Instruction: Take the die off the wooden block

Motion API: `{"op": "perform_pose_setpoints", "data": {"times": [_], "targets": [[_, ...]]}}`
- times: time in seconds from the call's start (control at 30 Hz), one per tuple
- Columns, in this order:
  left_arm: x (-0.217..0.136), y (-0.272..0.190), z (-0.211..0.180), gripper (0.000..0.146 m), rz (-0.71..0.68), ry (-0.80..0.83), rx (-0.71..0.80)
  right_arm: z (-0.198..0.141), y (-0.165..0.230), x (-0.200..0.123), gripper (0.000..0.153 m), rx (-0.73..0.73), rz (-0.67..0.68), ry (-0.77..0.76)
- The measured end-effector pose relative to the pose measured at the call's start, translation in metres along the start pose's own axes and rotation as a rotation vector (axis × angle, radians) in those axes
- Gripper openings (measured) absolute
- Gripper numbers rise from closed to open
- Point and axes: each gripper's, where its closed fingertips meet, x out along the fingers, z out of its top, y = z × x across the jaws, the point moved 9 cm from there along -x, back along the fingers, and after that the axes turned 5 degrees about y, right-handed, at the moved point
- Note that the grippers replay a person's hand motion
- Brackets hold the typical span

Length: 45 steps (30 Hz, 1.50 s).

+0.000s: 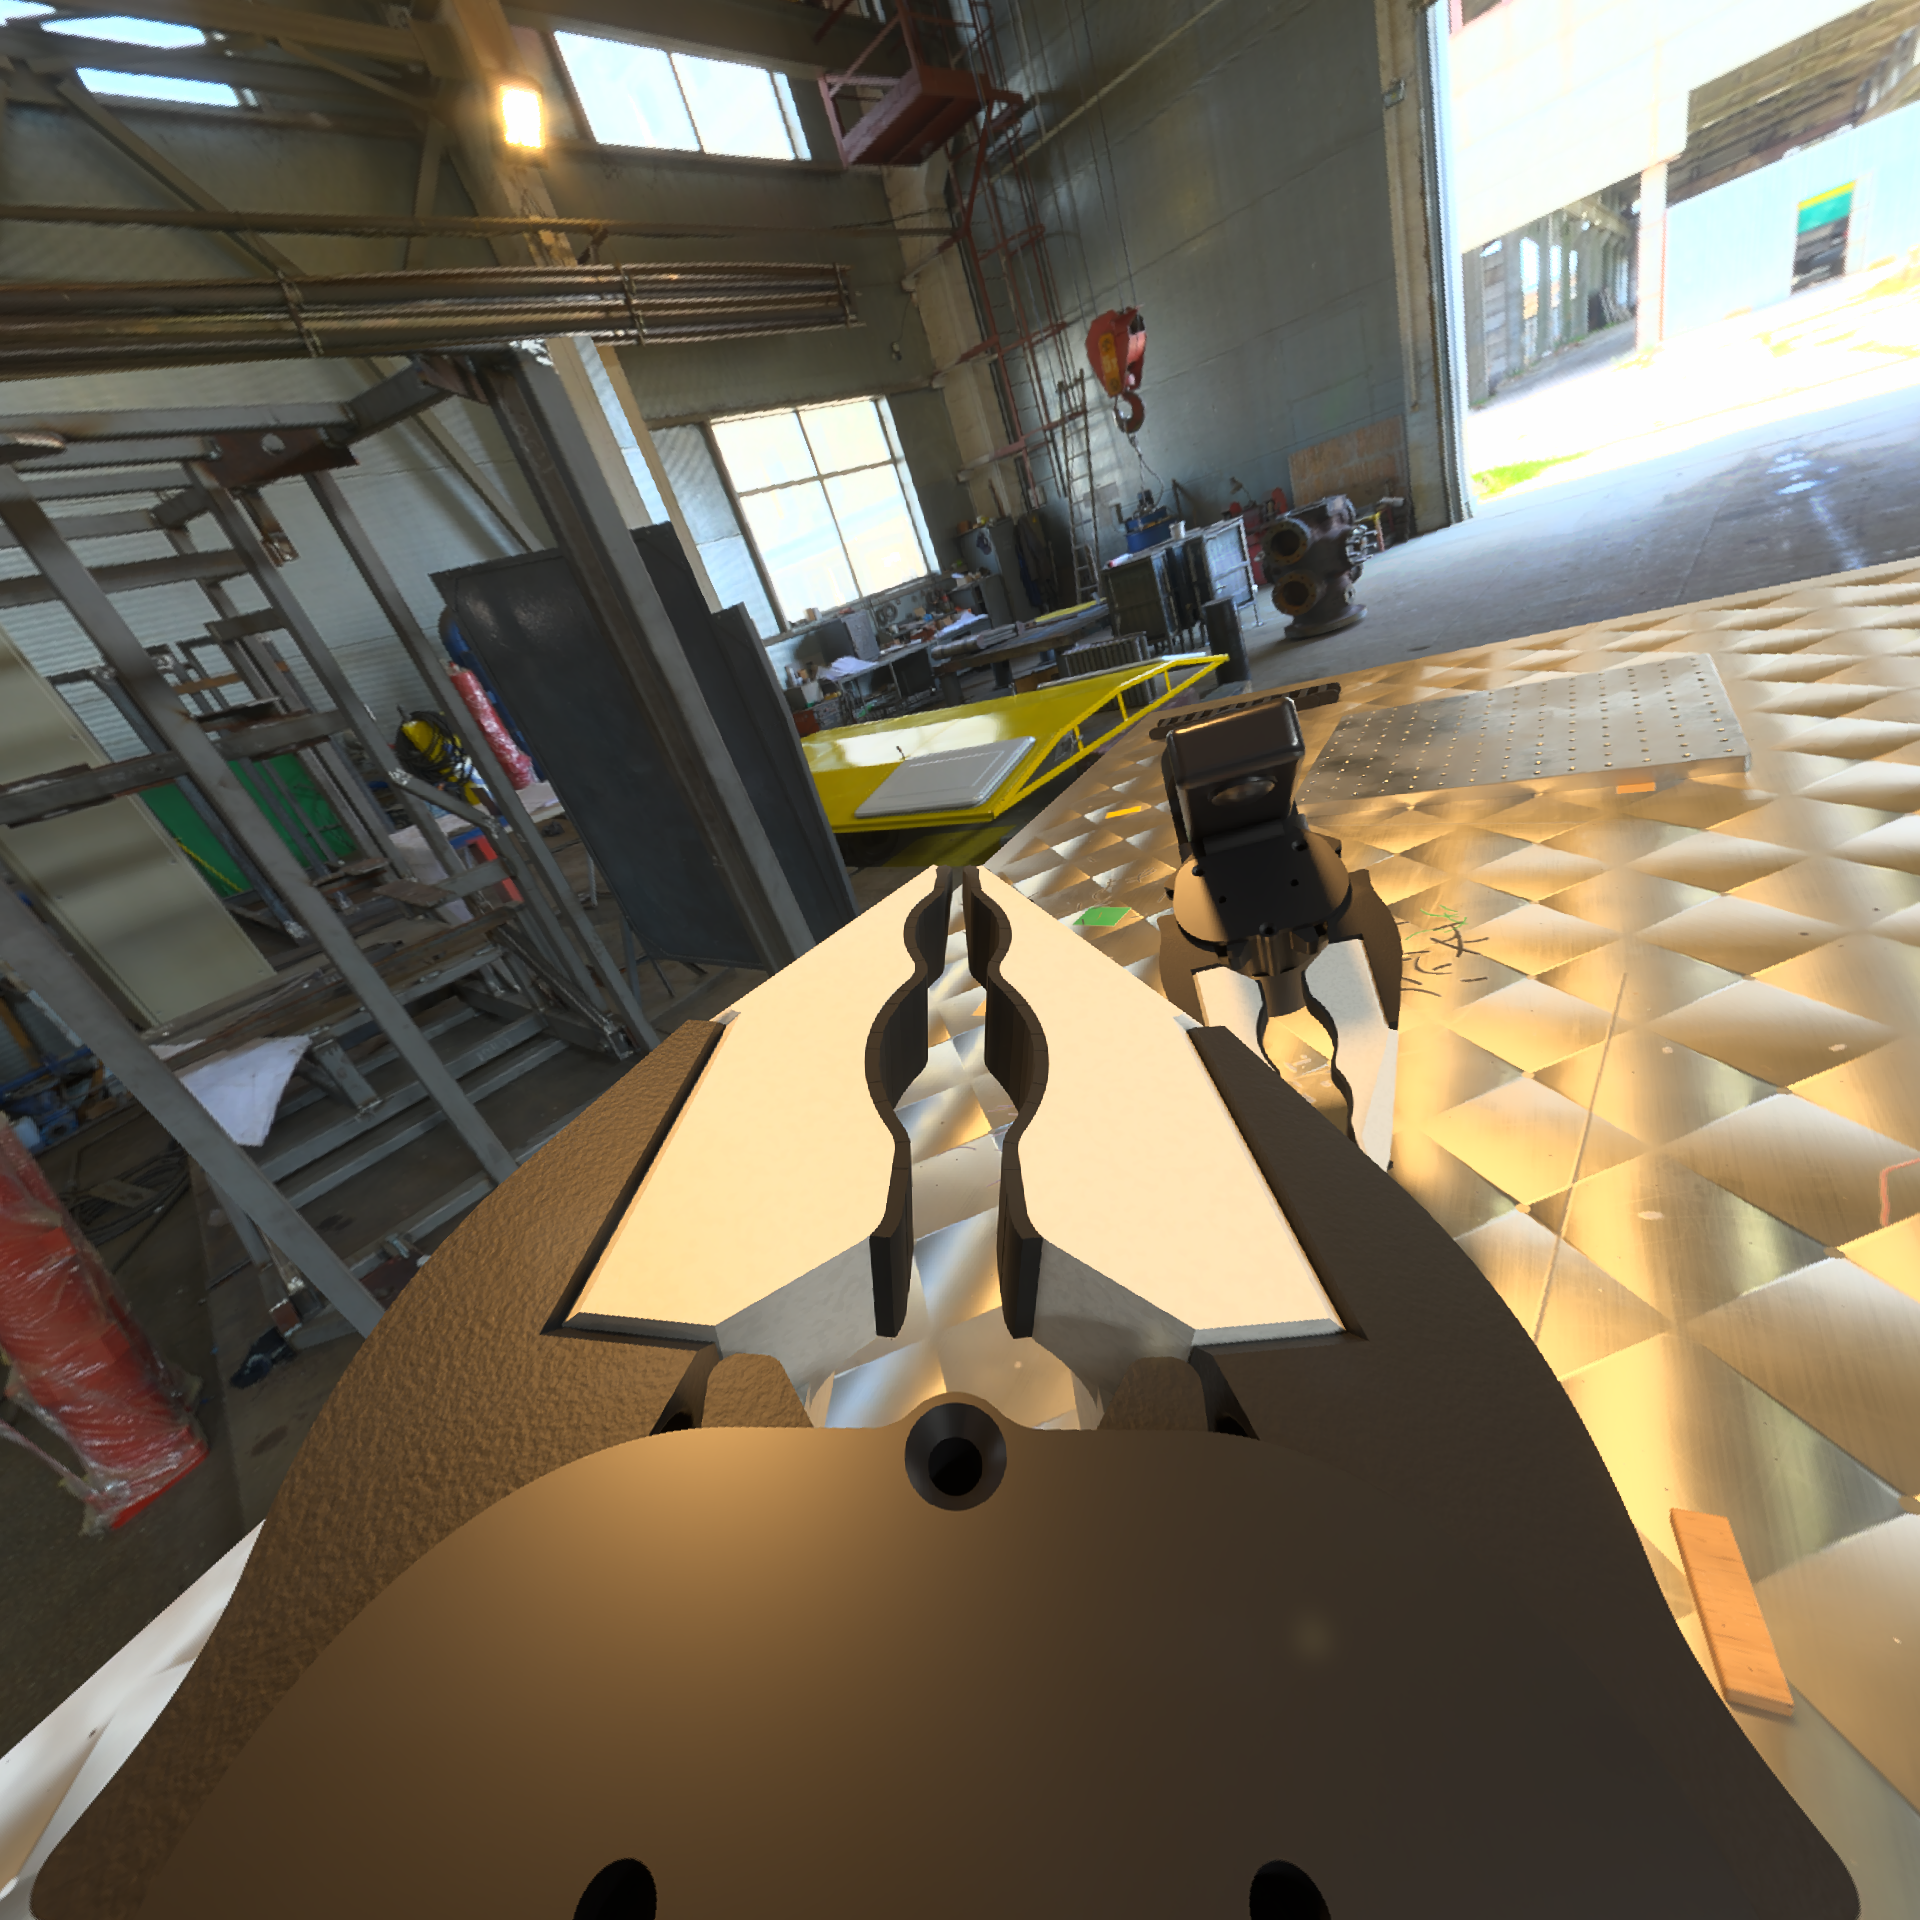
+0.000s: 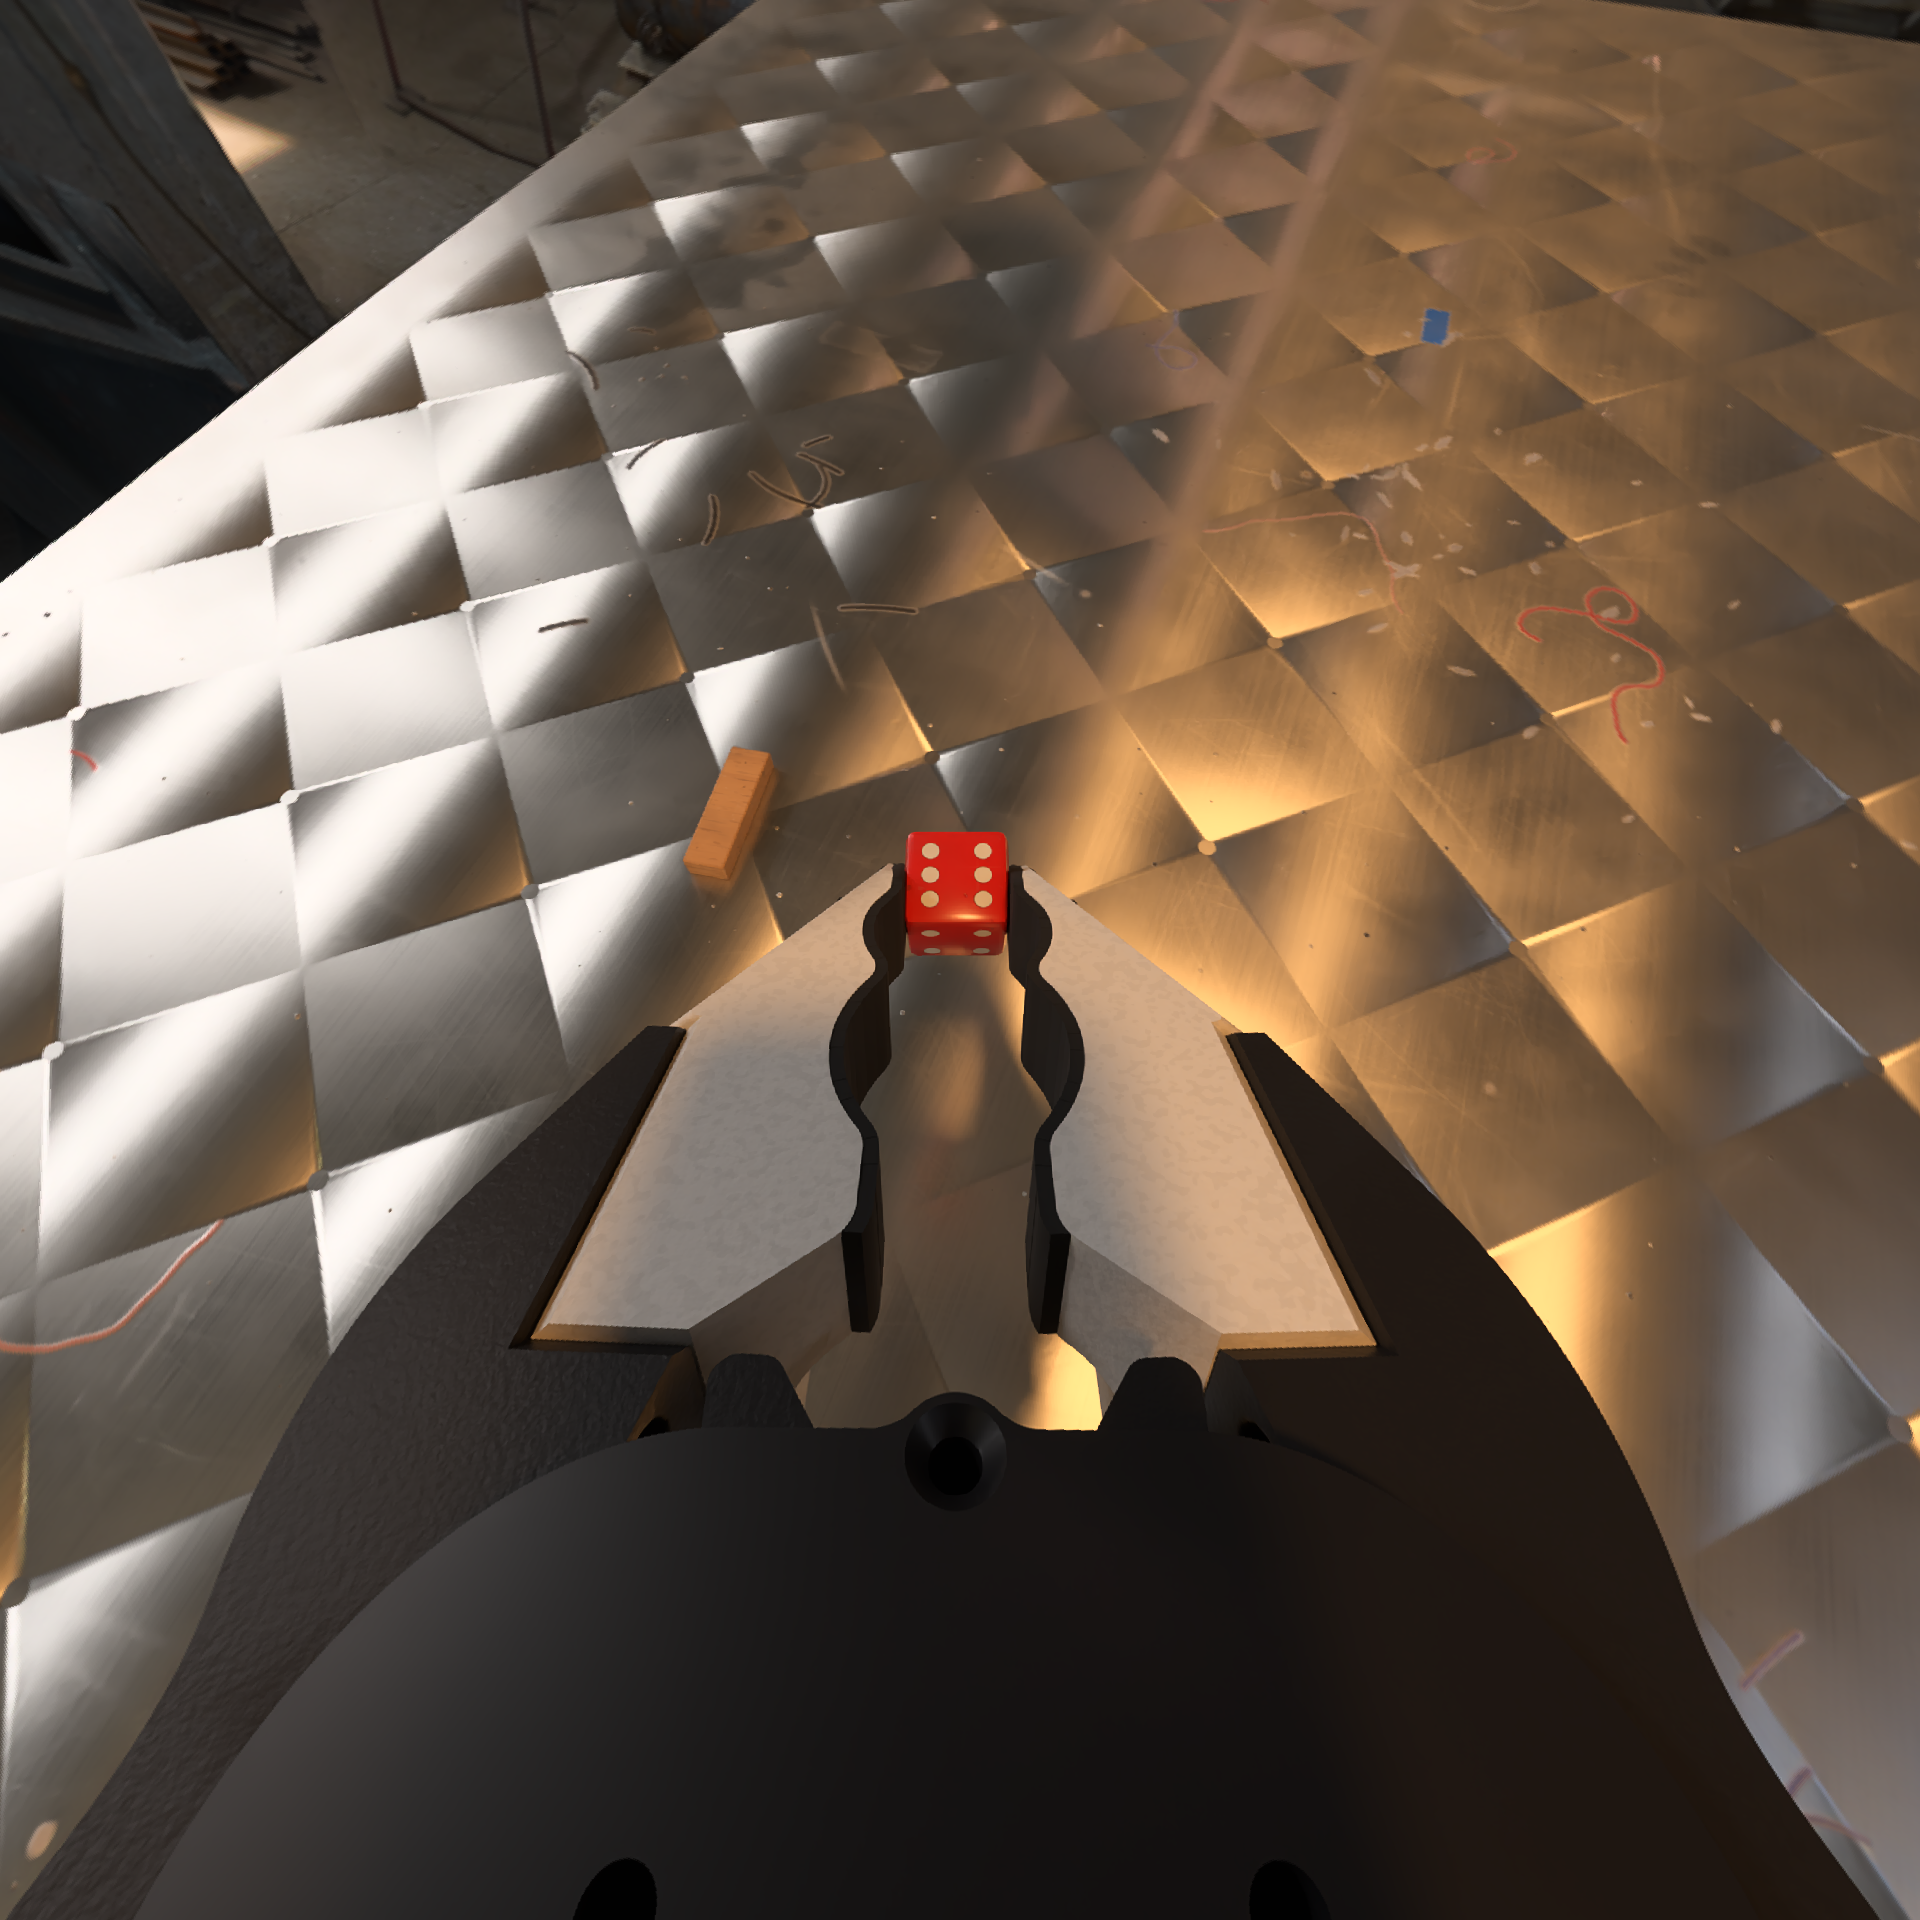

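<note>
Red die [image 2: 956,891] clamped between right gripper [image 2: 957,902] fingertips, clear of the block [image 2: 730,814] — lifted off, it seems | left gripper [image 1: 957,883] fingers nearly together, empty | next: set die down on table [image 2: 1351,935] — gently.

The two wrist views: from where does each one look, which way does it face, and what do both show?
Left wrist view: sits on the left gripper, faces along the metal table edge toward a workshop hall; own fingers nearly closed, empty.
Right wrist view: sits on the right gripper, looks down over the table; own fingertips clamp the red die, the wooden block lying apart to the left.
Shared: the table, the wooden block, and the right gripper, seen farther off in the left view.
</note>
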Motion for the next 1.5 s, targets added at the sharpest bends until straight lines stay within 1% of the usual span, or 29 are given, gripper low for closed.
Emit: {"op": "perform_pose_setpoints", "data": {"times": [0.13, 0.23, 0.57, 0.93, 1.5], "targets": [[0.0, -0.001, 0.0, 0.002, -0.001, 0.003, 0.005, 0.001, -0.004, -0.005, 0.018, 0.065, -0.029, -0.001], [-0.001, -0.001, 0.001, 0.002, 0.001, -0.002, 0.008, 0.004, -0.007, -0.009, 0.019, 0.105, -0.081, 0.019], [-0.002, 0.0, 0.001, 0.002, 0.003, -0.001, 0.006, 0.0, -0.01, -0.009, 0.019, 0.127, -0.084, 0.021], [0.0, 0.0, 0.0, 0.002, -0.001, 0.002, 0.005, 0.003, -0.009, -0.015, 0.019, 0.076, -0.102, -0.045], [0.0, 0.0, 0.0, 0.002, -0.004, 0.003, 0.005, 0.002, -0.01, -0.015, 0.019, 0.068, -0.105, -0.056]]}}
